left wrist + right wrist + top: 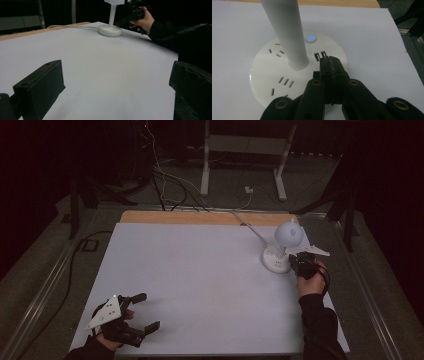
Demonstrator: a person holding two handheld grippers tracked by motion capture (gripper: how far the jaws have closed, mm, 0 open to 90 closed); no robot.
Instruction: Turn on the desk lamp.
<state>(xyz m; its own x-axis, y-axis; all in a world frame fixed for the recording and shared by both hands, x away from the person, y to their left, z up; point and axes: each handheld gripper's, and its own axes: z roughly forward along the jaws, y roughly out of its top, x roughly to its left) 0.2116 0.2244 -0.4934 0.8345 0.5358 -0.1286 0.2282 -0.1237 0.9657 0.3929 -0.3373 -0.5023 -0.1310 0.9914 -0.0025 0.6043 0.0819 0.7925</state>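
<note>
Lamp: a white desk lamp [283, 247] stands at the far right of the table; your right gripper is right at it.
Base: the round base [287, 80] carries socket slots, two USB ports [320, 56] and a power button [310, 38] lit blue.
Stem: a white stem [287, 32] rises from the middle of the base to a globe-shaped head [288, 233].
Cord: a white cord [248, 226] runs from the base toward the table's far edge.
Right gripper: your right gripper [330, 65] has its jaws pressed together with nothing between them; the tips sit over the base, just beside the USB ports and near the foot of the stem.
Left gripper: your left gripper [147, 311] lies at the near left corner, well apart from the lamp, jaws spread wide and empty.
Table: a white sheet [200, 280] covers the top, with a wooden strip [200, 217] showing along the far edge.
</note>
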